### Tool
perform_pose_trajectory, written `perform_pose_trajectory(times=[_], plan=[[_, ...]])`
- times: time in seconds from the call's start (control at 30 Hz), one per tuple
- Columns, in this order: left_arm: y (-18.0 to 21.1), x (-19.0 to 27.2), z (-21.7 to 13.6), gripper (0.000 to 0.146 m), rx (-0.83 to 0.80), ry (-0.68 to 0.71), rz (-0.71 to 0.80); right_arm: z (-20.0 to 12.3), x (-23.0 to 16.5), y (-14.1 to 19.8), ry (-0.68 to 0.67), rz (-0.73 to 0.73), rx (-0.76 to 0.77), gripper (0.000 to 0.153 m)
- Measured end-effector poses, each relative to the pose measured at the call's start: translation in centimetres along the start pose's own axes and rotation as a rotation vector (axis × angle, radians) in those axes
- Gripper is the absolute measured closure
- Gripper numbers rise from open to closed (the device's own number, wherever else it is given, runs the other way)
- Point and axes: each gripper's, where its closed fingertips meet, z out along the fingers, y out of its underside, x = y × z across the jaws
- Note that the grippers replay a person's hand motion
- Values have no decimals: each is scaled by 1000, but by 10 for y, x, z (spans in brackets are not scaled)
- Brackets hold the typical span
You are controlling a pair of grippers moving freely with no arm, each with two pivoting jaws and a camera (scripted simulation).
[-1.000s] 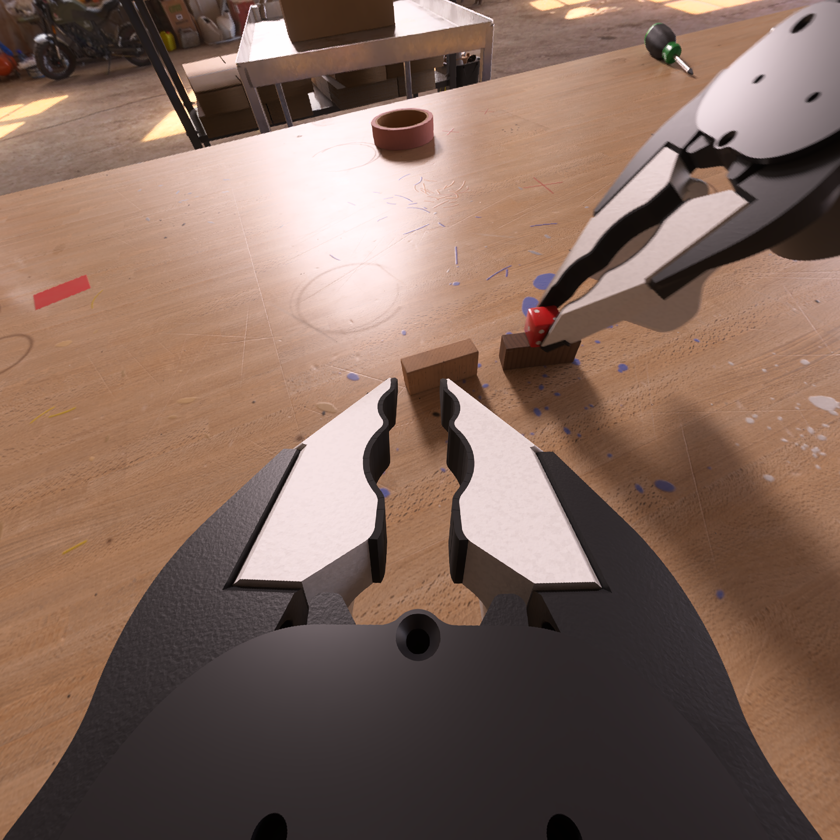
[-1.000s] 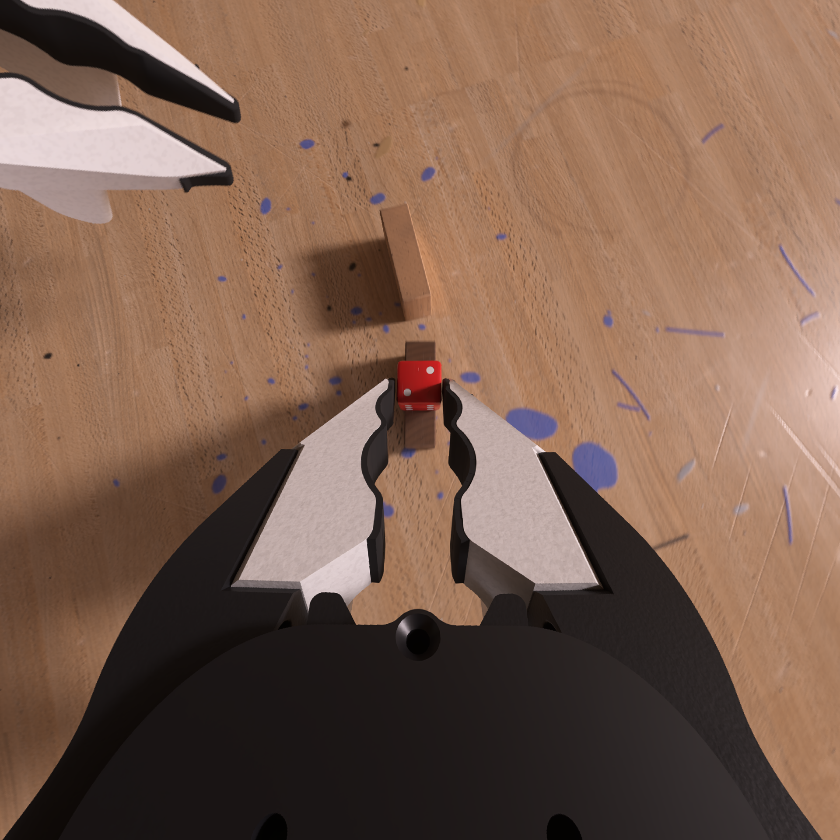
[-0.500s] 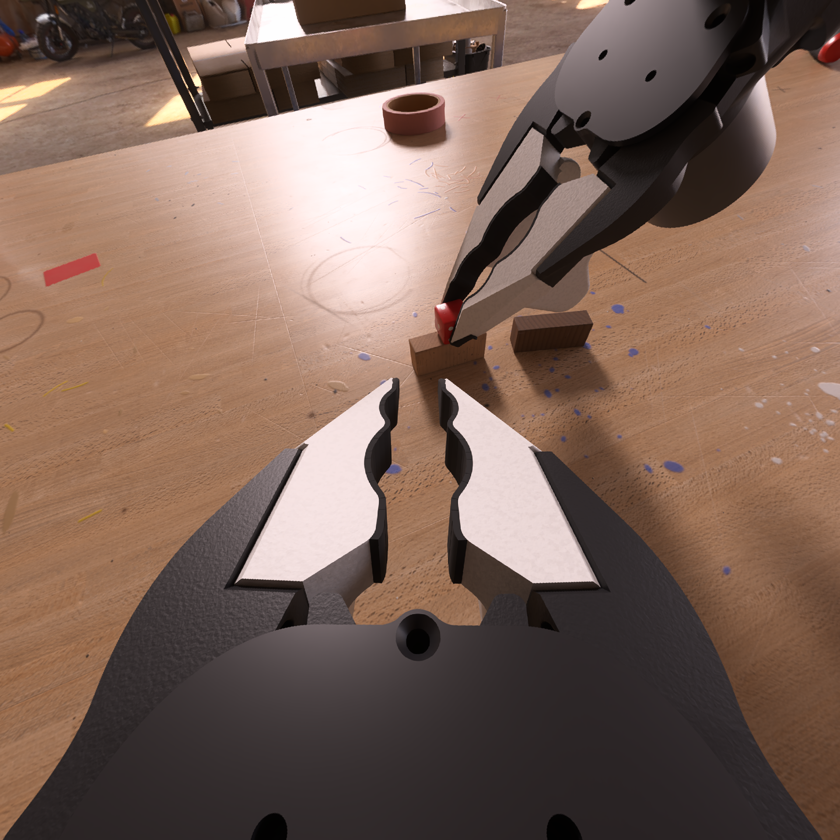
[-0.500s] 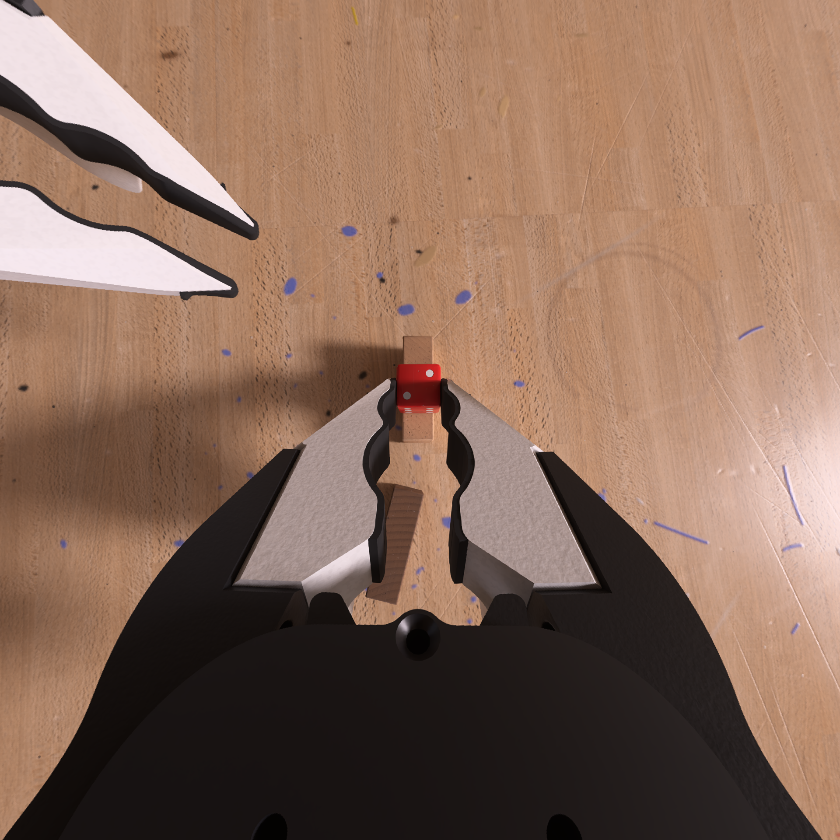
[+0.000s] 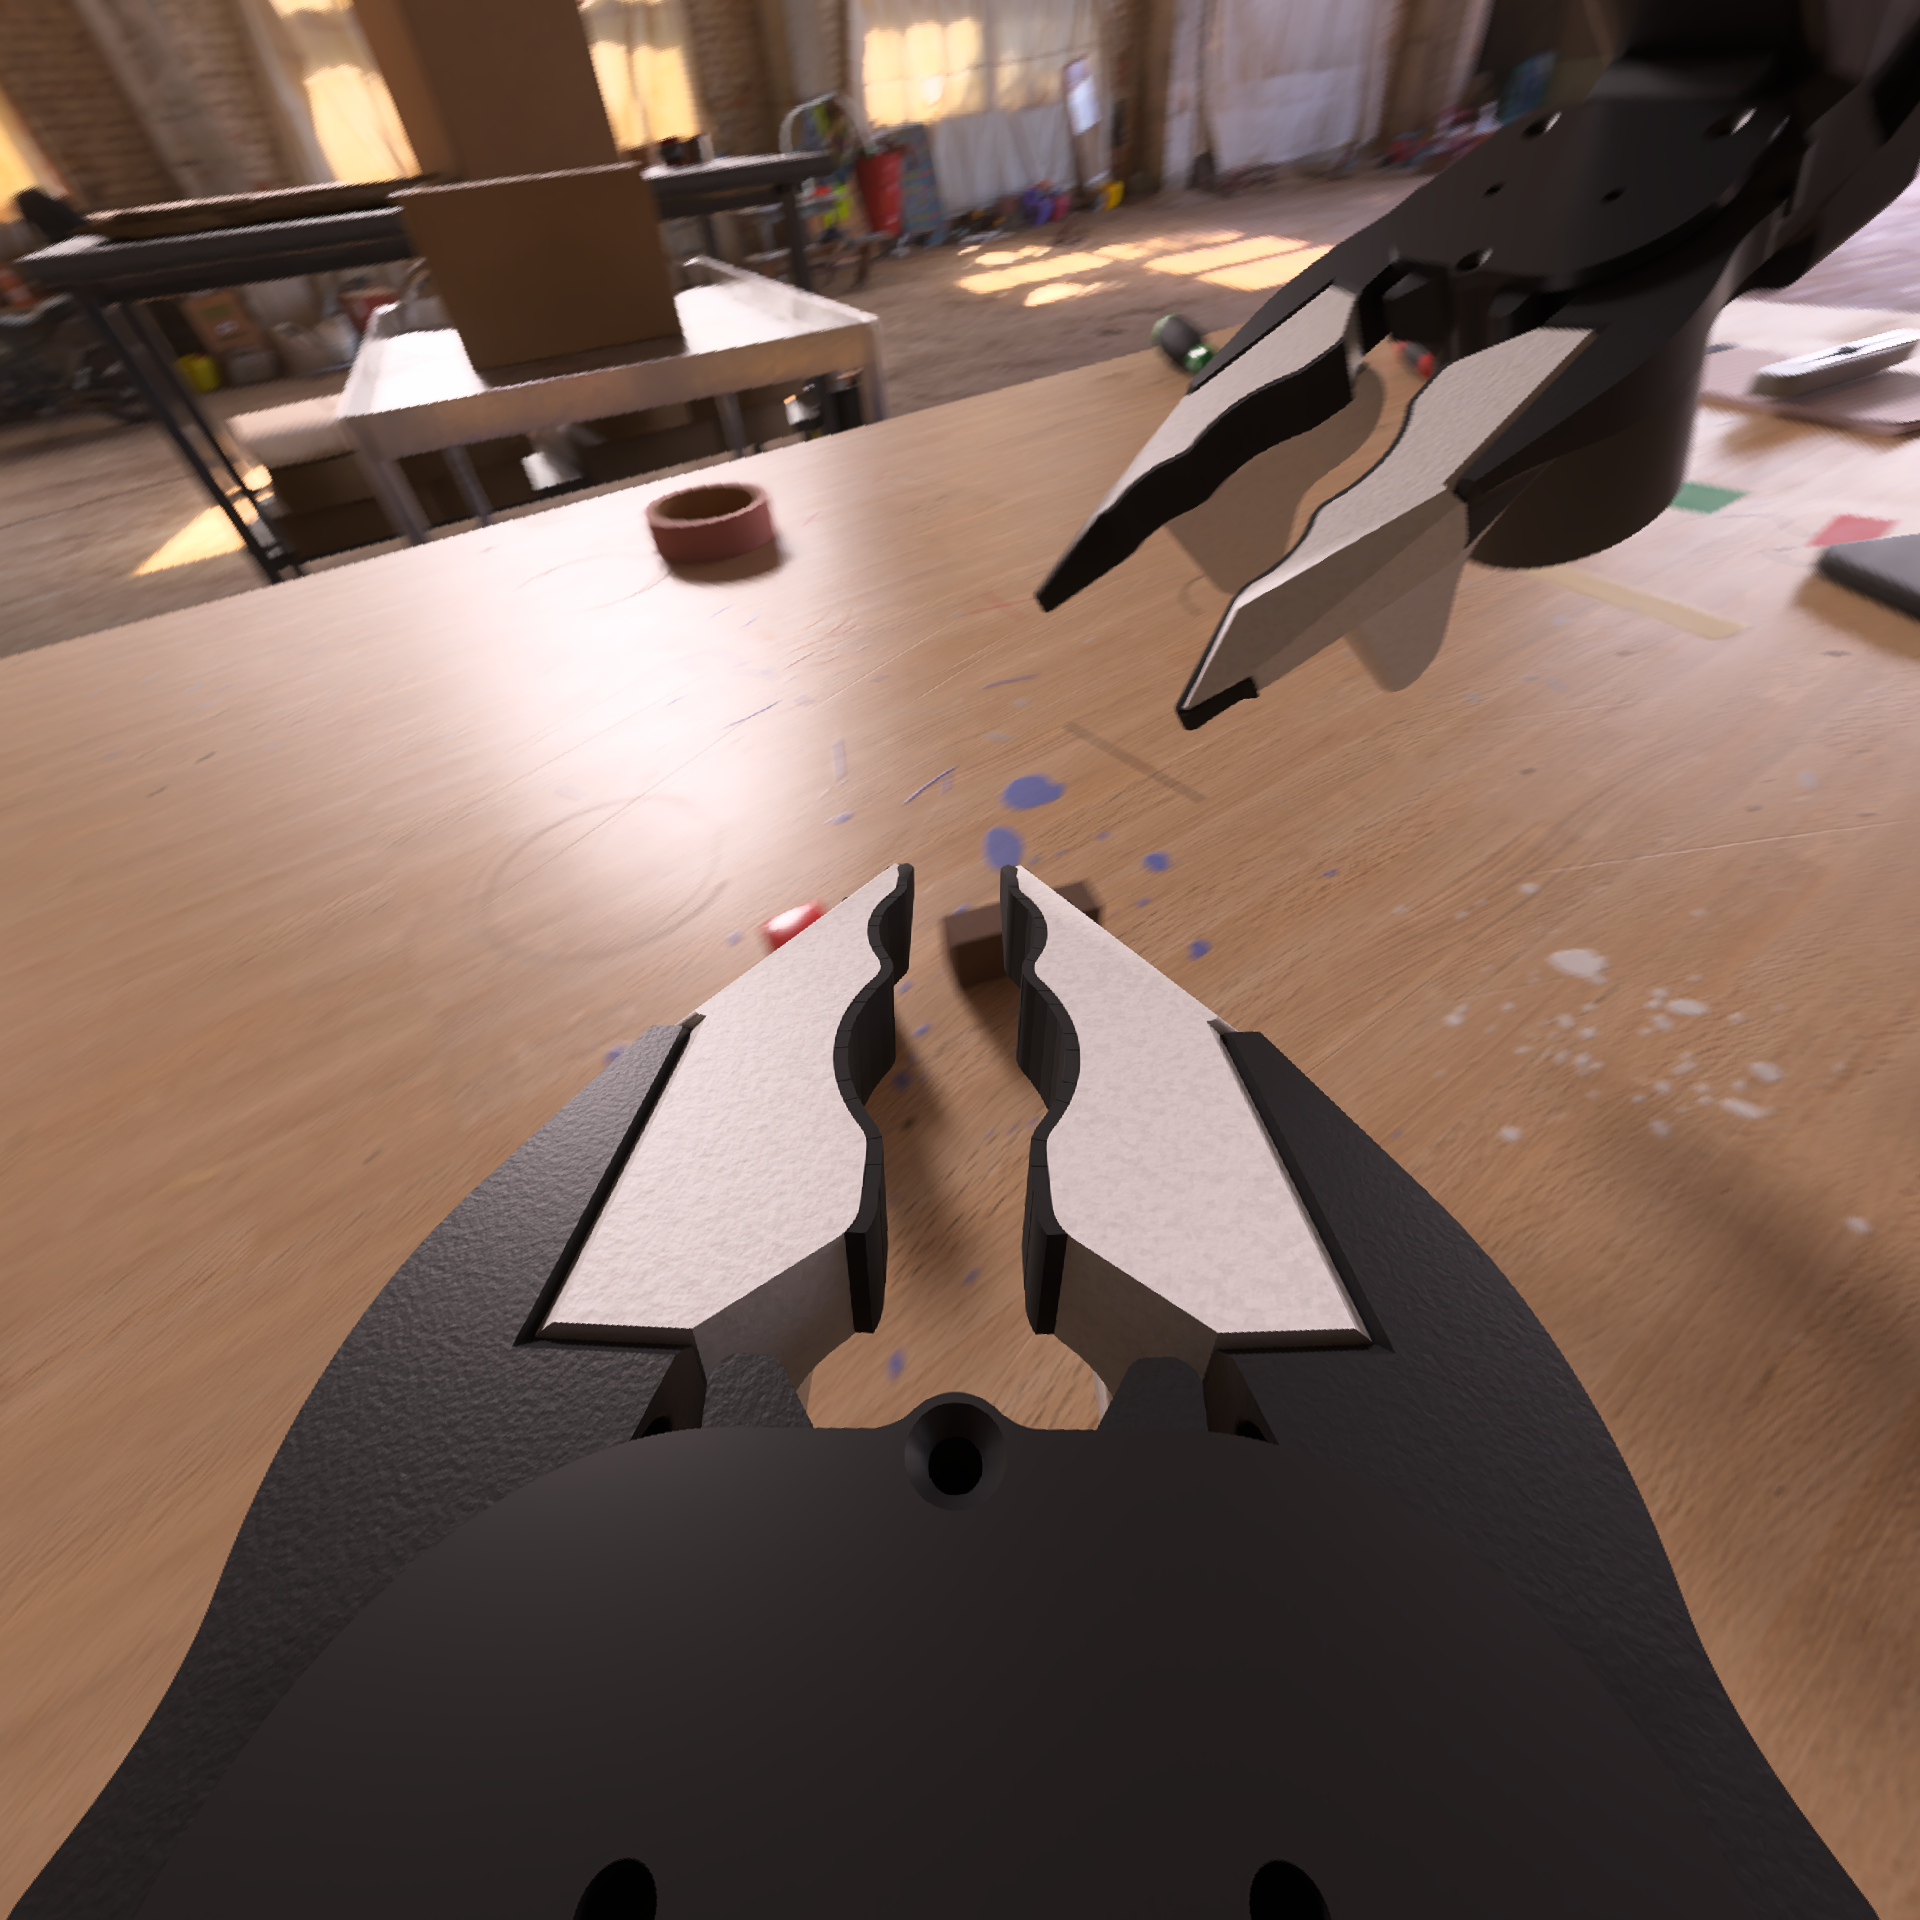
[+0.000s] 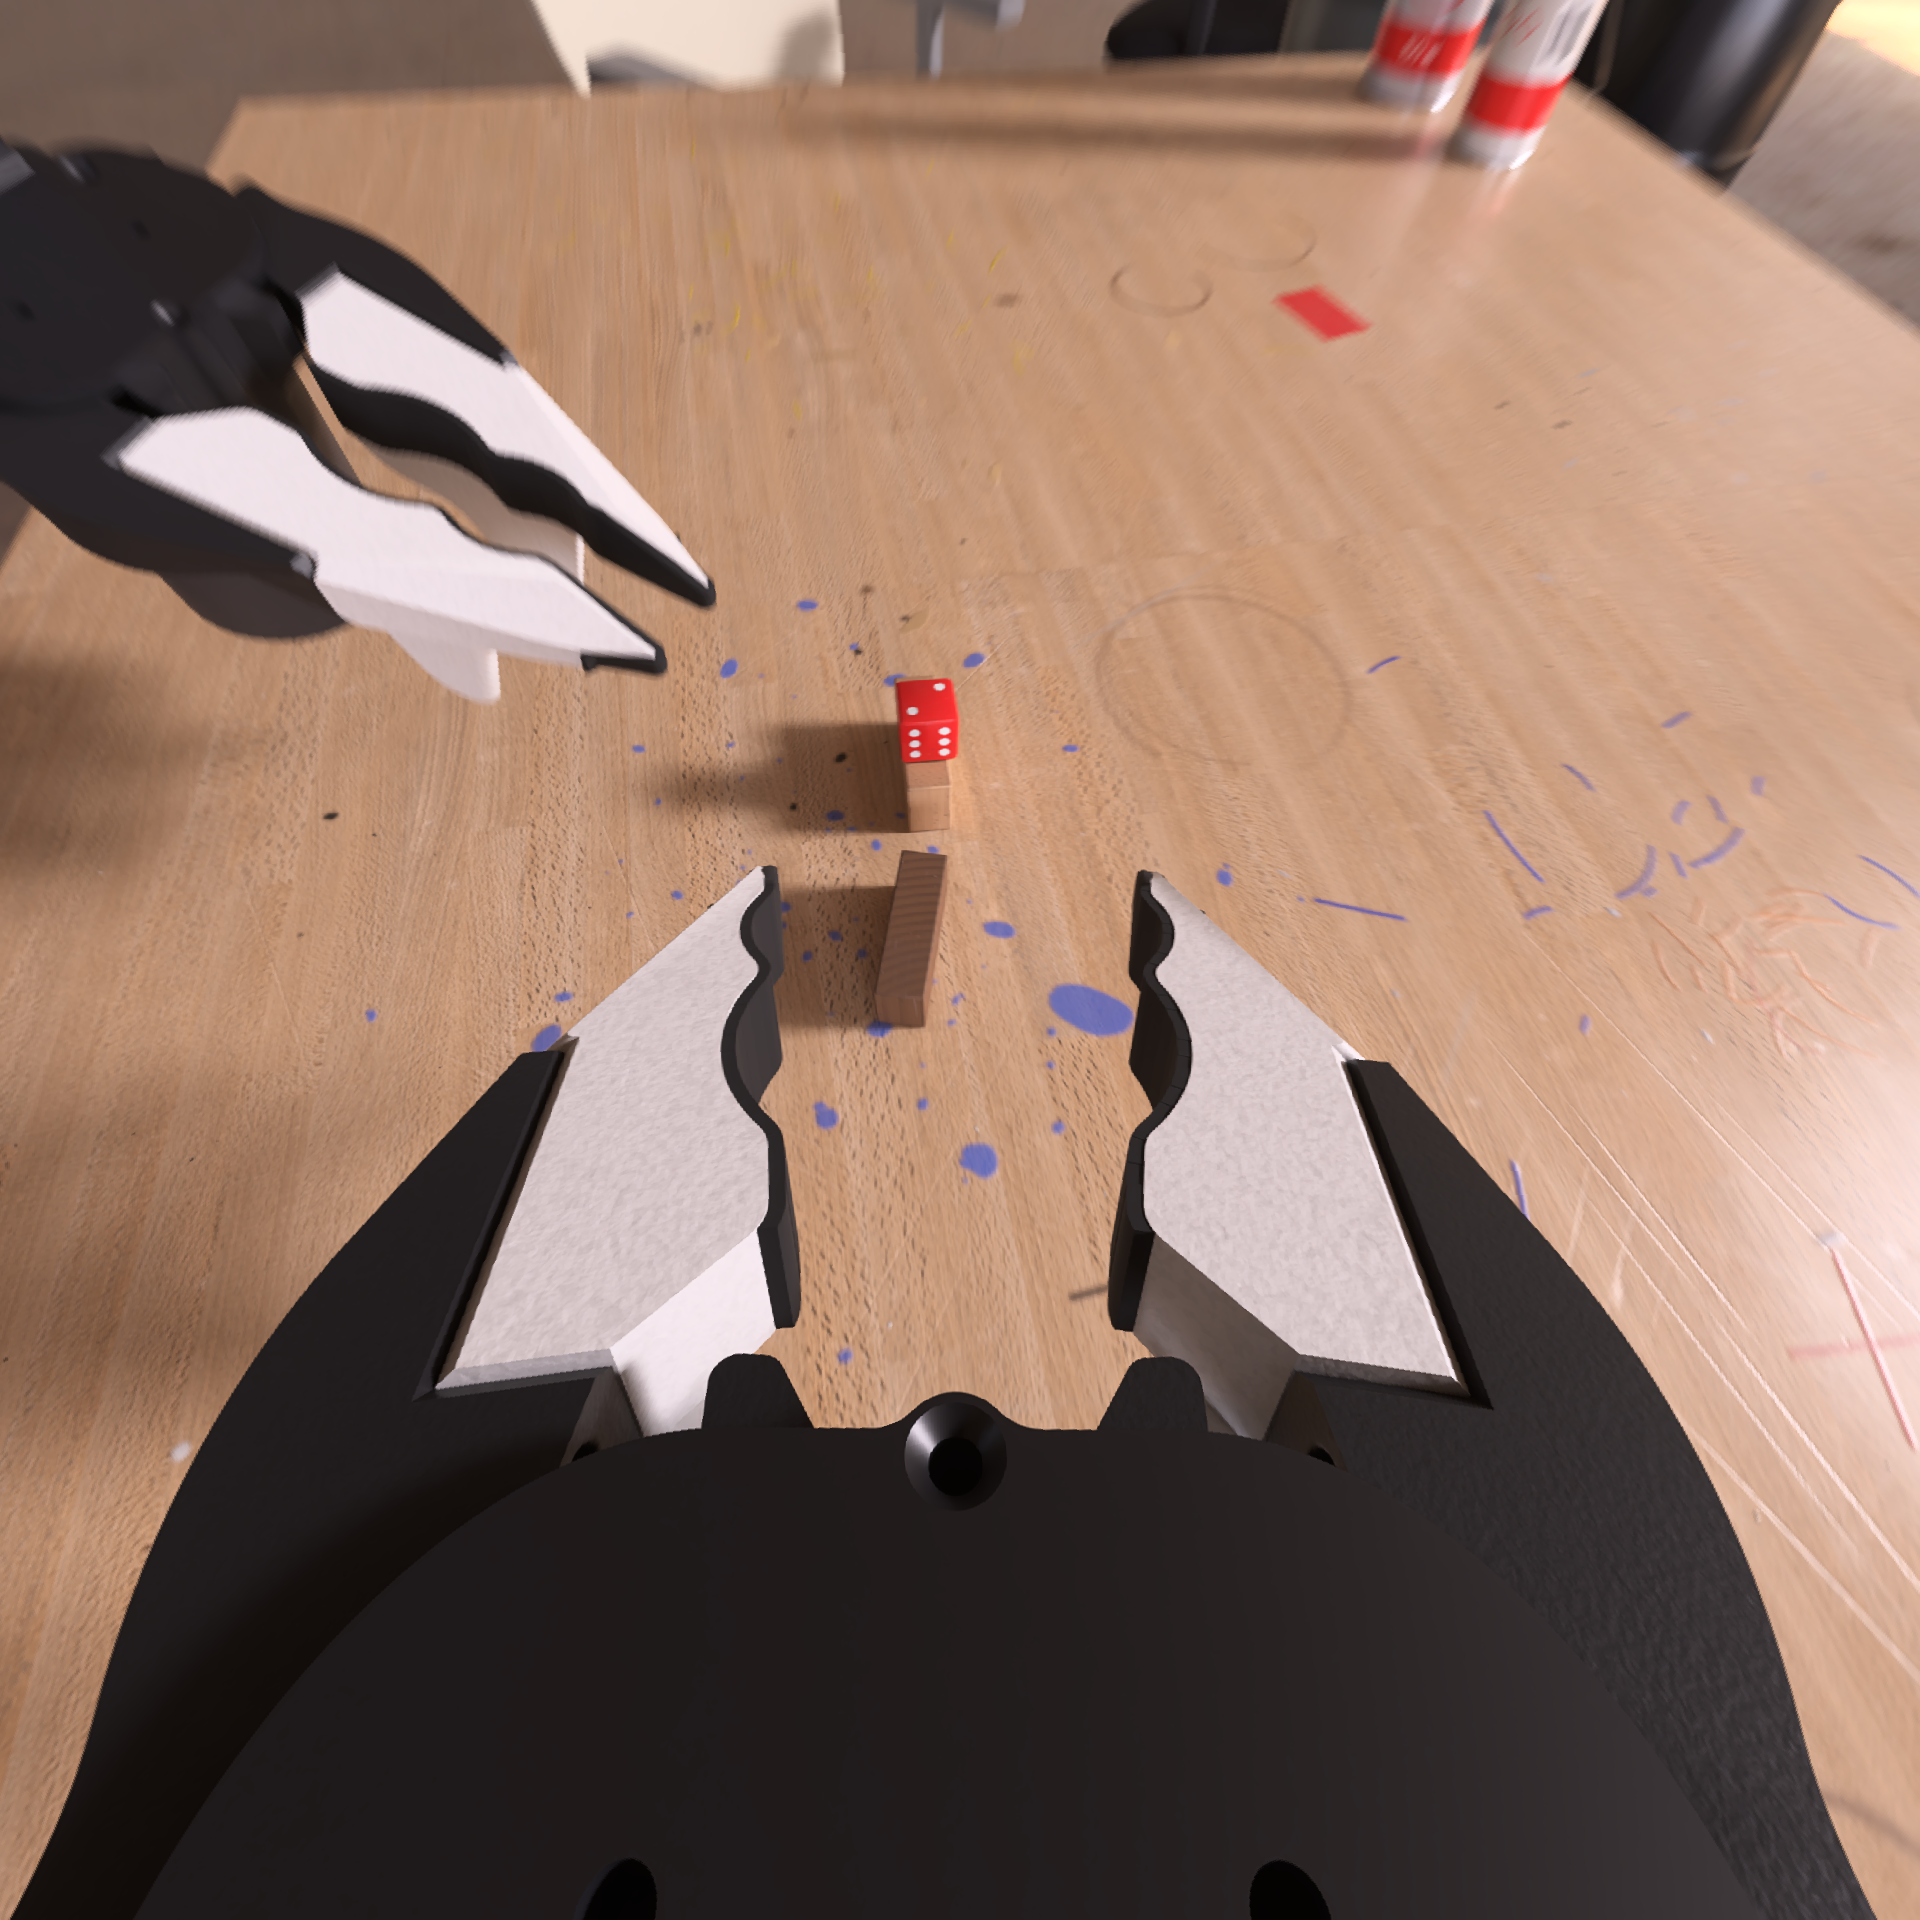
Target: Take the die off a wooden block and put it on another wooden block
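Observation:
The red die (image 6: 926, 719) sits on top of the light wooden block (image 6: 928, 798). The darker wooden block (image 6: 911, 940) lies bare on the table just in front of it. My right gripper (image 6: 956, 894) is open wide and empty, raised and drawn back from both blocks; it also shows in the left wrist view (image 5: 1120, 659). My left gripper (image 5: 956, 883) is empty, its fingers a narrow gap apart, and hovers beside the blocks (image 6: 681, 629). In the left wrist view the die (image 5: 790, 925) peeks out beside my left finger, which hides the light block; the dark block (image 5: 977, 951) shows between the tips.
A brown tape roll (image 5: 712, 520) lies near the table's far edge. A metal table with a cardboard box (image 5: 540, 260) stands beyond. Two red-and-white cans (image 6: 1475, 83) stand at the far corner. A red tape mark (image 6: 1320, 312) is on the tabletop.
My right gripper carried the die from the darker block to the lighter one, let it go, opened wide and pulled back up. My left gripper shifted and tilted its view.

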Motion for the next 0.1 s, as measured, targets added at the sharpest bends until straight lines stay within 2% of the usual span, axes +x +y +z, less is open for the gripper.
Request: perform_pose_trajectory(times=[0.1], plan=[[-12,27,23,129,51,96,-11,-24,8,4,32,51,124,74]])
